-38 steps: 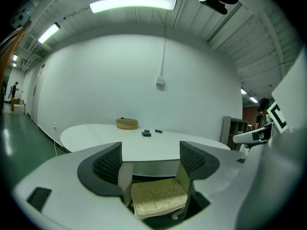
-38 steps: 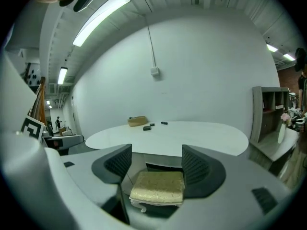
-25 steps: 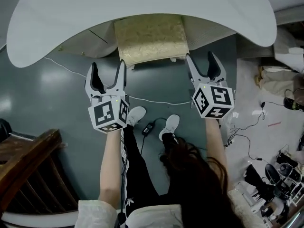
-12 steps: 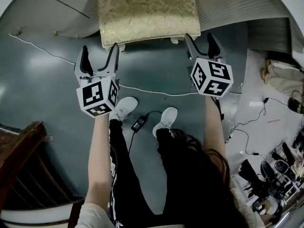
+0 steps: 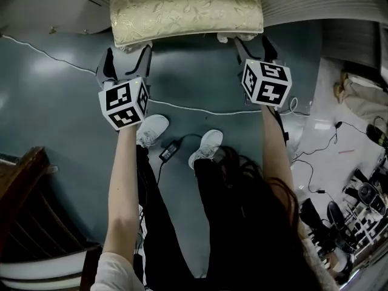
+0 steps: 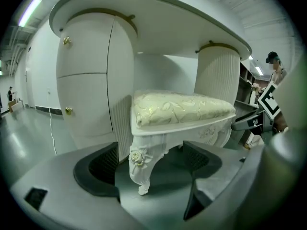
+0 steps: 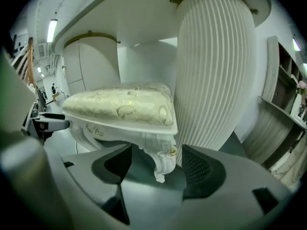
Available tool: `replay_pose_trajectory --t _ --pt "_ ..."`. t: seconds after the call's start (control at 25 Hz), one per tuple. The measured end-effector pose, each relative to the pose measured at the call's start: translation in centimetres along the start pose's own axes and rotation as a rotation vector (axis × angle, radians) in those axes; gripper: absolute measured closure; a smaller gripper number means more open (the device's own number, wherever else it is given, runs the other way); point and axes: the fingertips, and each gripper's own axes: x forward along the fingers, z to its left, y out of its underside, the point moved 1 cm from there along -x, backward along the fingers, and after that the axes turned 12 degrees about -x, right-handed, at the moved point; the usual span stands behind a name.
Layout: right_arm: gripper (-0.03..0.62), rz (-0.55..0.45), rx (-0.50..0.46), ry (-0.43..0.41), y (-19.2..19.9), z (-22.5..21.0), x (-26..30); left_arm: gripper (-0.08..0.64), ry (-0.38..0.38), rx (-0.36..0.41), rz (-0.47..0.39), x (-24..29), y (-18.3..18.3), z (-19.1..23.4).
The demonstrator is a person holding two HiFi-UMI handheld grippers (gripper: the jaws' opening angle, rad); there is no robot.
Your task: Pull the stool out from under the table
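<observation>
**Item 1. Stool** (image 5: 185, 11): white carved frame, cream and gold patterned cushion. It sits at the upper centre of the head view. It stands on the floor (image 5: 54, 102) in the knee space of the desk (image 6: 158, 18), between the cabinet pedestal with small gold knobs (image 6: 86, 80) and the fluted pedestal (image 7: 216, 71).

**Item 2. Left gripper** (image 5: 126, 56): upper left of the head view, at the stool's near left corner and pointing towards it. Its fingers (image 6: 98, 169) are released and have just been opening wider. The stool's rose-carved front leg (image 6: 141, 166) shows in the gap between them, and neither pad presses on it.

**Item 3. Right gripper** (image 5: 253, 43): upper right of the head view, at the stool's near right corner. Its fingers (image 7: 204, 169) are released and stand apart. The other front leg (image 7: 163, 164) shows in the gap, clear of both pads, with the fluted pedestal just behind it.

**Item 4. Floor fittings:** grey-green glossy floor. A thin white cable (image 5: 200, 111) runs across it below both grippers. A black power adapter (image 5: 167, 152) lies between the person's white shoes (image 5: 151, 129).

**Item 5. Surroundings:** dark wooden furniture (image 5: 24, 199) at the lower left of the head view. Loose cables and equipment (image 5: 357, 211), too small to identify, lie along the right edge.
</observation>
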Motion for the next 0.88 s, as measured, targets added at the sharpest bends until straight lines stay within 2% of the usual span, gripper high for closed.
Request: replay_pose_trajectory --t 0.24,0.56,0.8,0.88 --pt "0.273 0.1 -0.025 0.021 3.4 -1.3 2.4 0.176 -0.029 -0.058 0.064 1.9 3.0 2.0" --pt "0.273 0.139 -0.046 -0.013 4.1 -0.8 5.8 0.176 -0.015 -0.014 0.139 4.7 4.1 3.2" --pt "0.273 0.13 -0.038 -0.007 4.0 -0.1 7.1 0.176 -0.029 -0.031 0.148 5.8 4.9 3.8" --pt "0.273 0.124 -0.014 -0.008 4.0 -0.1 7.4 0.178 -0.024 0.006 0.157 6.2 4.7 4.0"
